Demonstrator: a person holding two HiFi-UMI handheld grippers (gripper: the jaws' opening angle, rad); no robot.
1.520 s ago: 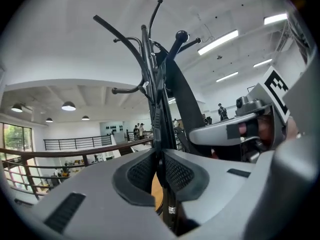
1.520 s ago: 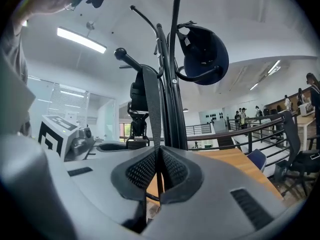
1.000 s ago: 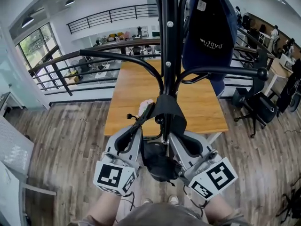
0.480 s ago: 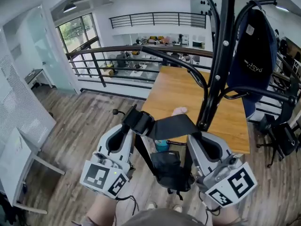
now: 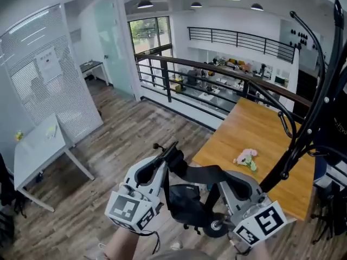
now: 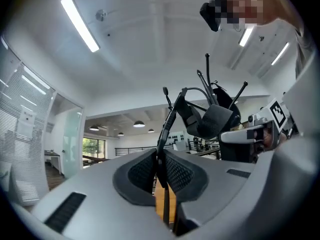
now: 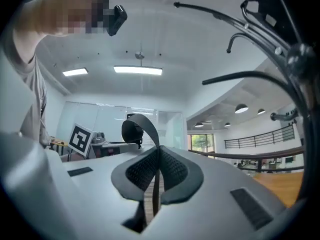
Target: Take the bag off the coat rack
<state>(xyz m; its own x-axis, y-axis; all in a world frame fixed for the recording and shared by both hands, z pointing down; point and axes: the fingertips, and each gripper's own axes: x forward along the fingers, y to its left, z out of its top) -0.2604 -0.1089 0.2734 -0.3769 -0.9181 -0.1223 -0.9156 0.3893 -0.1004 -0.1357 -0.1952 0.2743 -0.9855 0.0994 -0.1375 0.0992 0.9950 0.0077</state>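
The bag (image 5: pixel 187 206), earlier looped on the coat rack (image 5: pixel 321 104), is now carried clear of it, its strap (image 5: pixel 201 171) pinched in the fingers of the left gripper (image 5: pixel 171 151) and the right gripper (image 5: pixel 219 176).

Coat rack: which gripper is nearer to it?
Right. The right gripper is close beside the coat rack; the left gripper is farther off, across the bag strap both clamp.

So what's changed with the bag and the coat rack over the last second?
The black bag came off the coat rack and moved left, clear of it, carried by its strap. The left gripper and right gripper stay shut on that strap.
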